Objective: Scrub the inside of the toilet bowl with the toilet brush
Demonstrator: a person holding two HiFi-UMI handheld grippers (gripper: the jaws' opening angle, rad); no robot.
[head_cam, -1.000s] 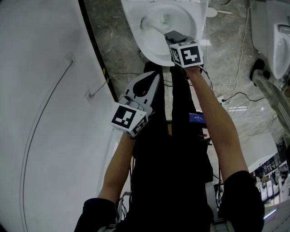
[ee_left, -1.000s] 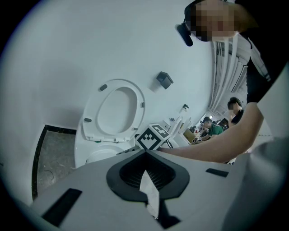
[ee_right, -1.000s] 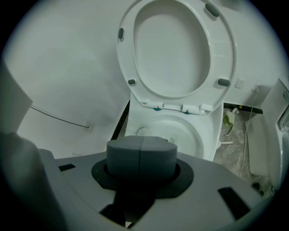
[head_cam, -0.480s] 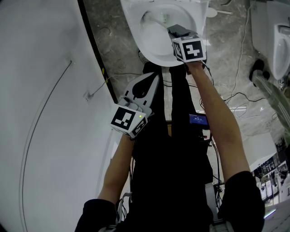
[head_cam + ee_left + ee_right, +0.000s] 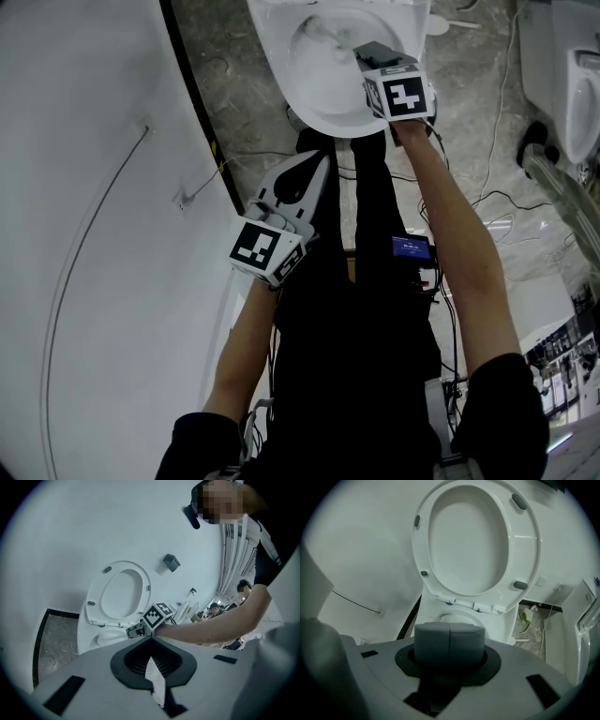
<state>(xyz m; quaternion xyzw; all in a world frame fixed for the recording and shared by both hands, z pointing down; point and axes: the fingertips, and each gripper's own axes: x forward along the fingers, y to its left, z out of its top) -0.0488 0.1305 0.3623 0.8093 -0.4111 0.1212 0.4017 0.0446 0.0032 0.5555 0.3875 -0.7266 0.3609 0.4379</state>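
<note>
Toilet brush (image 5: 323, 31) in right hand-held gripper (image 5: 366, 54)

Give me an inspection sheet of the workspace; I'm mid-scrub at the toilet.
Surface: grey stone floor, no spill made out.
Job's things: toilet bowl, seat raised; toilet brush reaching into the bowl.
Clutter: green item on the floor beside the toilet.
Grippers: right gripper over the bowl, fingers shut on the brush; left gripper idle, back from the bowl, fingers together.
Cables: loose cables across the floor.
Surroundings: white wall at left; another white fixture at right.
</note>
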